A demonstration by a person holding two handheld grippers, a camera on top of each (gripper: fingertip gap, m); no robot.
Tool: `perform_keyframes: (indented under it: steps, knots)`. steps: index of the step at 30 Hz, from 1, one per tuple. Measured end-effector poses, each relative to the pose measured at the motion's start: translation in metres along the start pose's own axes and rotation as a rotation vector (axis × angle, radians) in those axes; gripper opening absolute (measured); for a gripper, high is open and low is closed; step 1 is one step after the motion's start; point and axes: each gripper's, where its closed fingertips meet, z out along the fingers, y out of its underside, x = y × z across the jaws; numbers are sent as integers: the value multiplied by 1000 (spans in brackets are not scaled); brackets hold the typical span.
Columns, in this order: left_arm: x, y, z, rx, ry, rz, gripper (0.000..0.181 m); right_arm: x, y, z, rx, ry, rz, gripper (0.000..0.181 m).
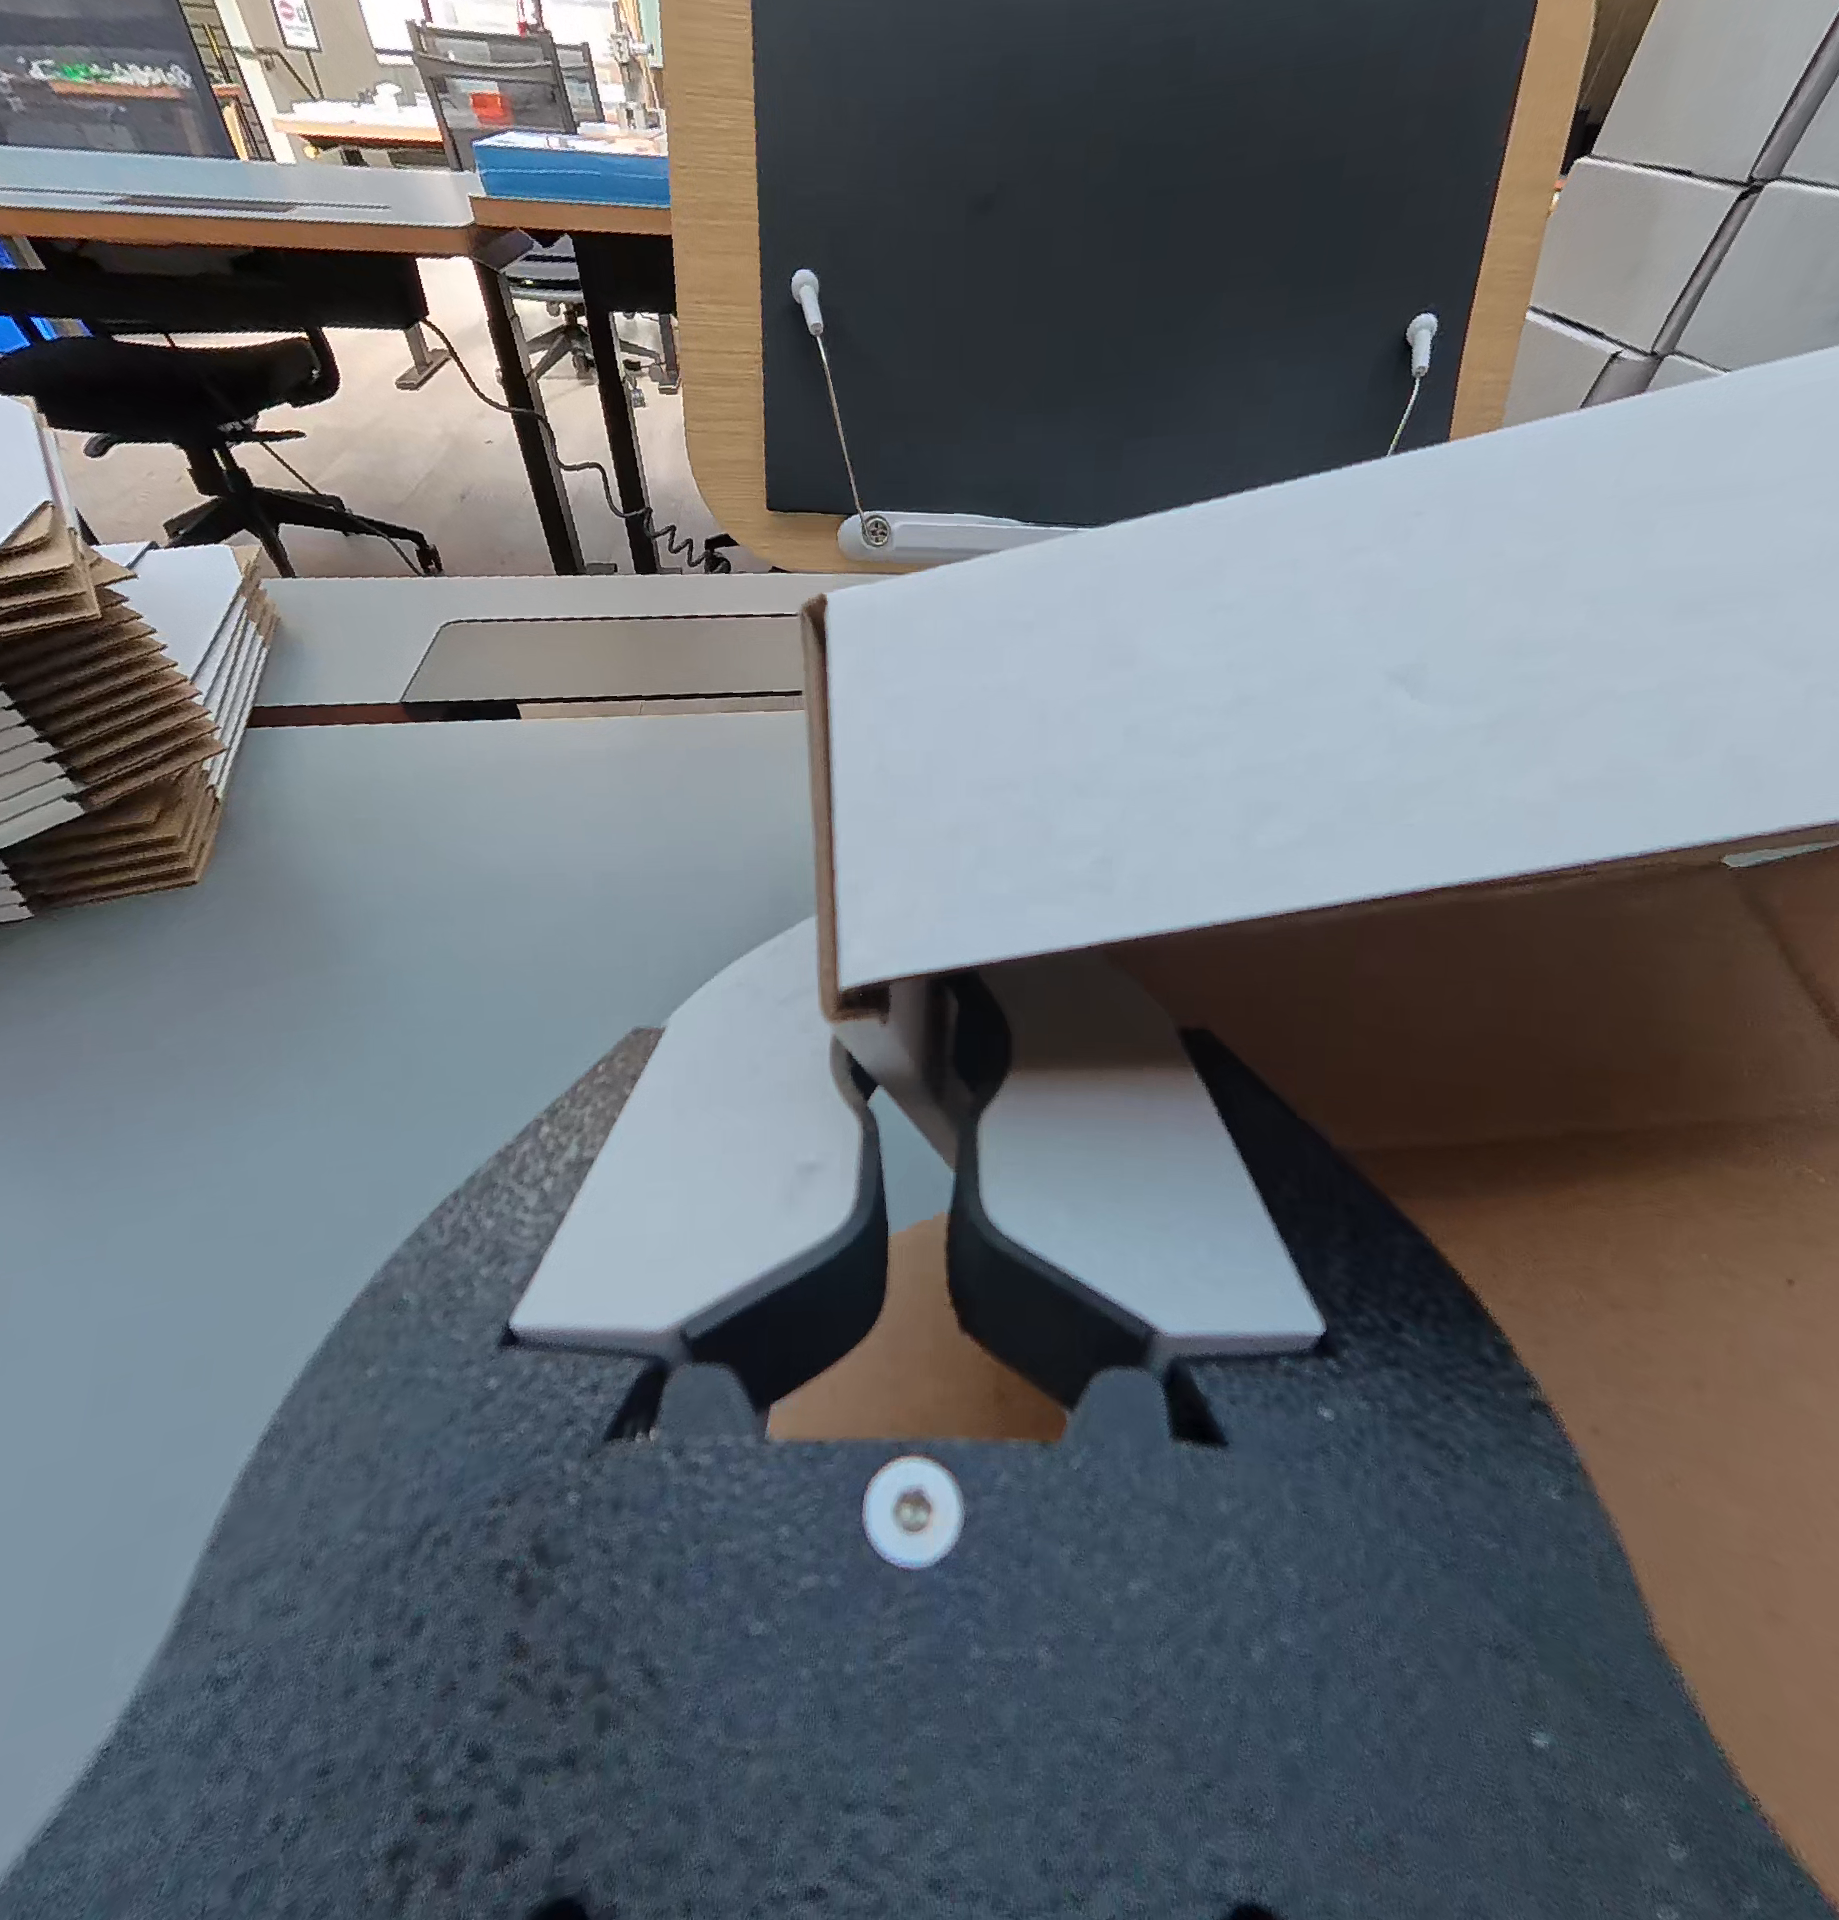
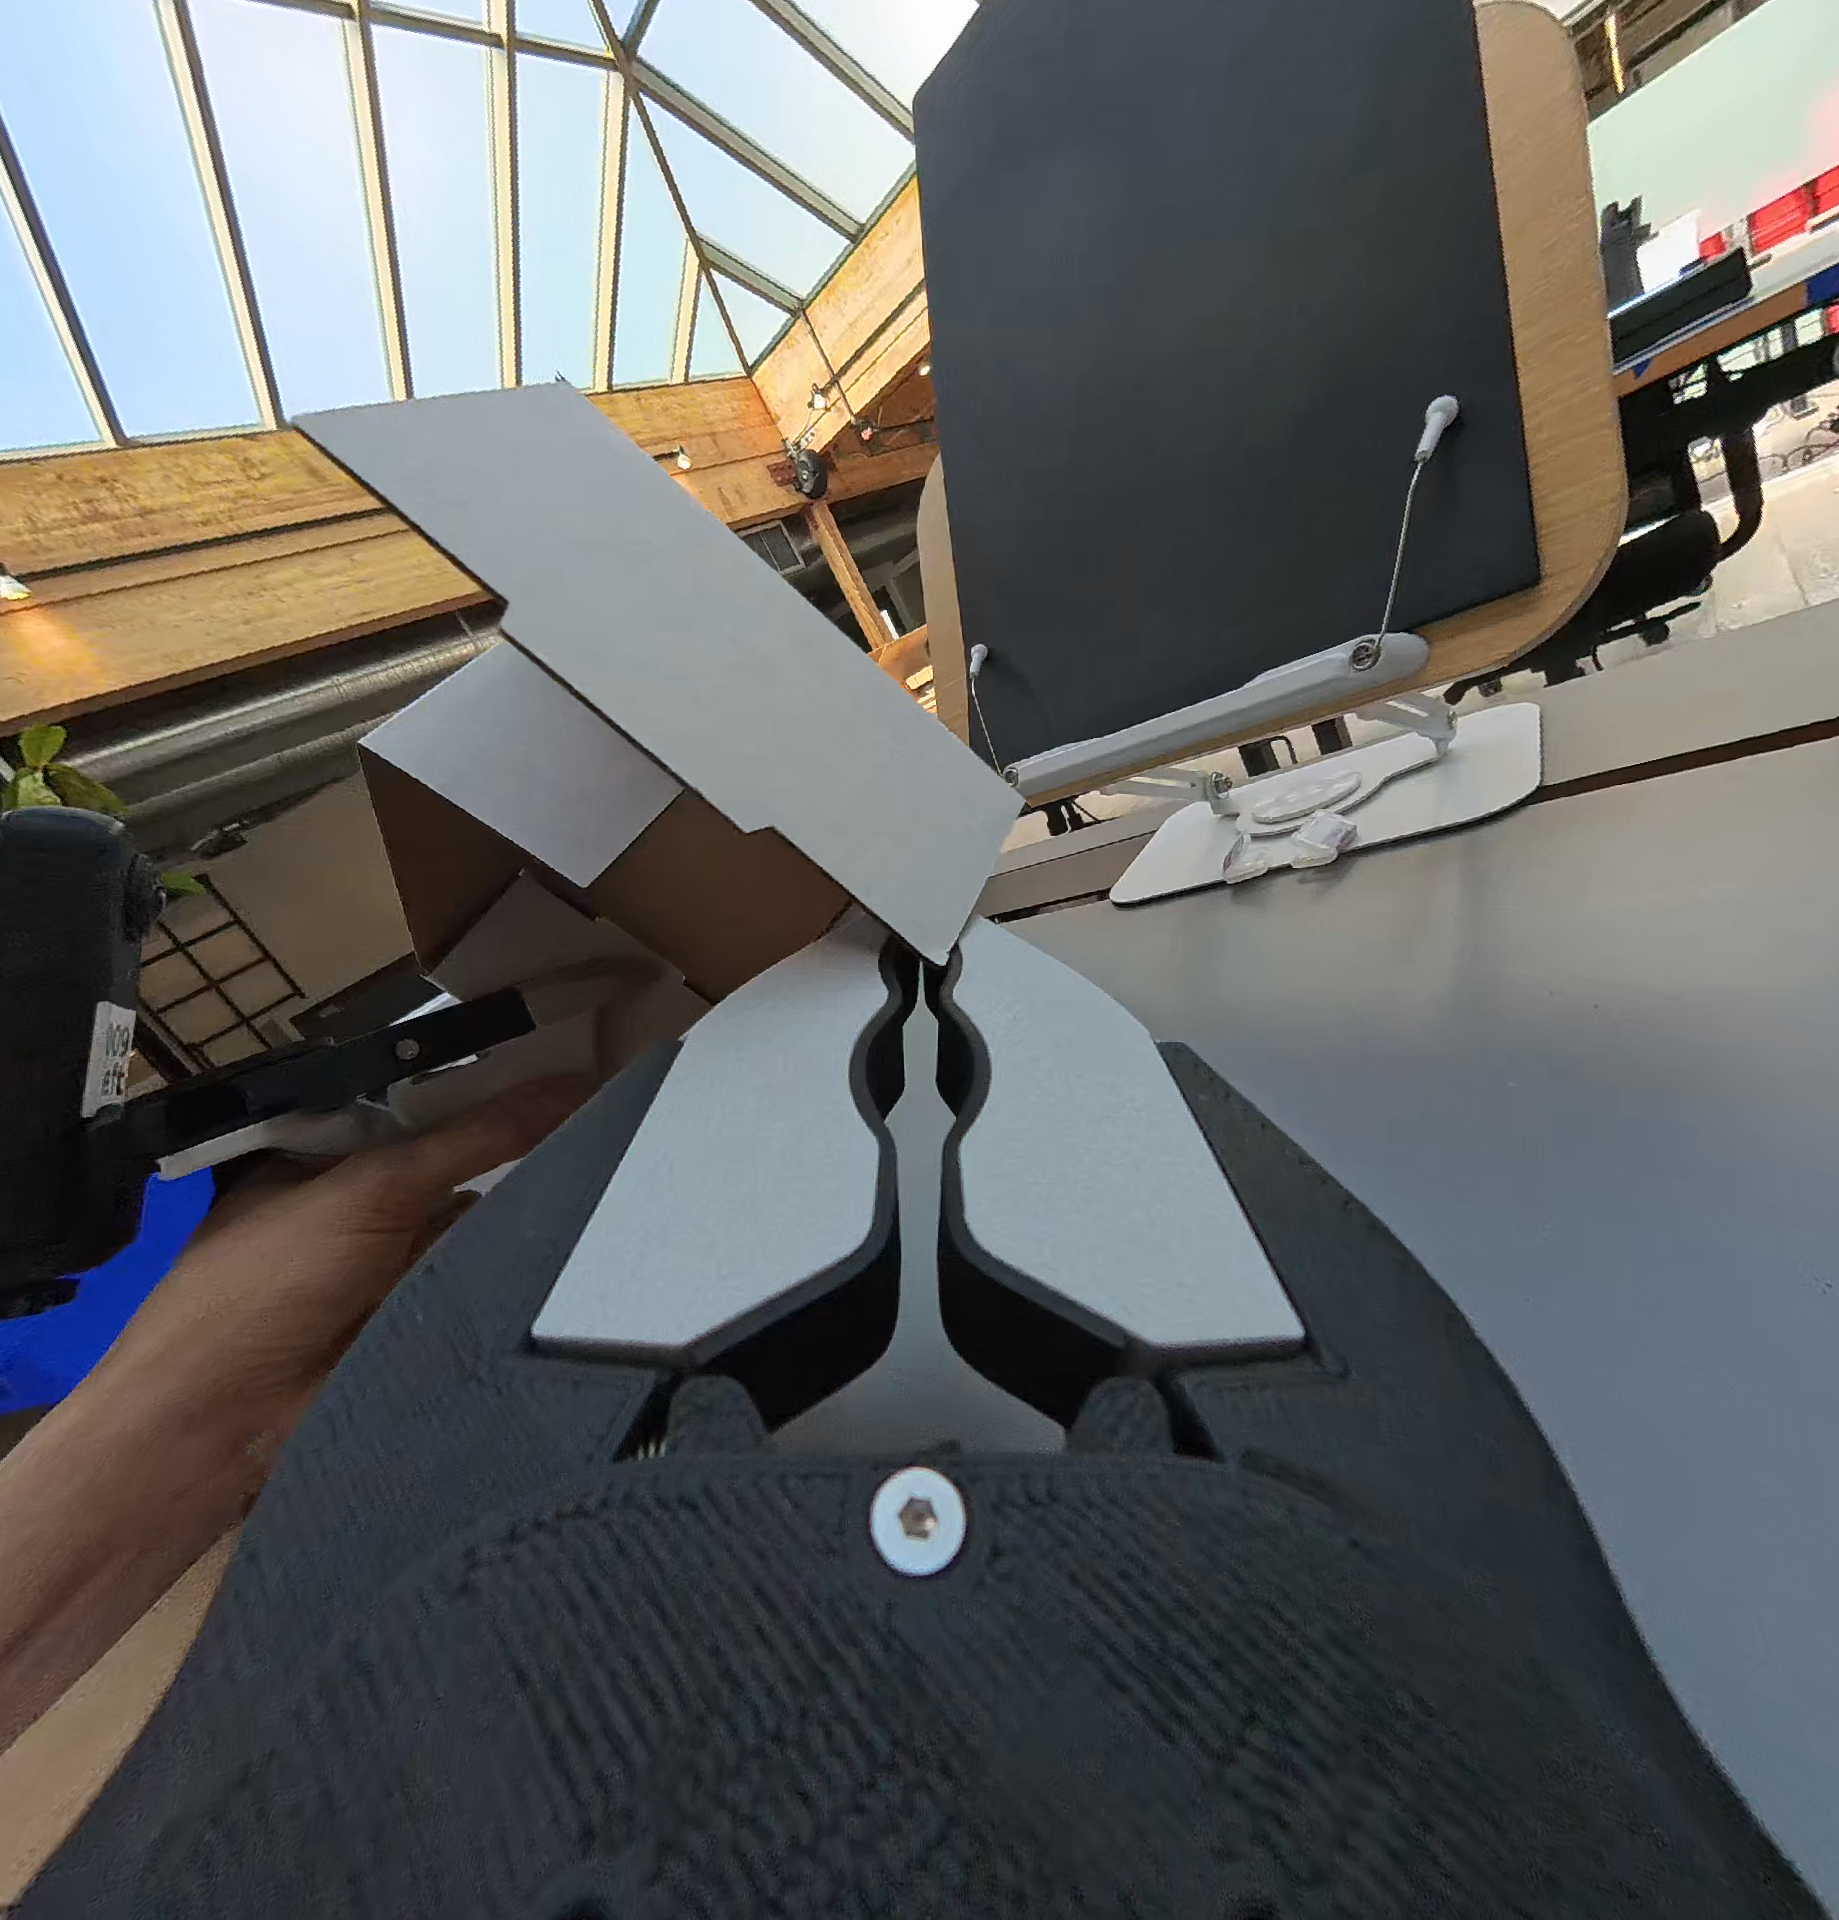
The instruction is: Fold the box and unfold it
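Grey table (image 1: 375,987): flat cardboard stack (image 1: 84,727), stand base (image 2: 1414,800).

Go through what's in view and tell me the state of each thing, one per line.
Left gripper: shut on the box's edge.
Right gripper: shut on the box's white flap corner.
Box: partly folded, held up between both grippers, brown inside showing.
Stack of flat boxes: unfolded, piled on the table.
Book stand: upright, nothing on it.

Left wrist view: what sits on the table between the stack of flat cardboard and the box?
Nothing: in the left wrist view the grey table is bare between the stack of flat cardboard and the box.
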Motion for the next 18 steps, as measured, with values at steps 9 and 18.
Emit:
perform_keyframes:
  steps: [9, 18]
  knots:
    - [-3, -2, -4, 27, -9, -84, 5, -5, 8, -5, 68, 11, 92, 0]
    - [-8, -4, -9, 39, -35, -112, 6, -6, 8, -7, 87, 162, -194, 0]
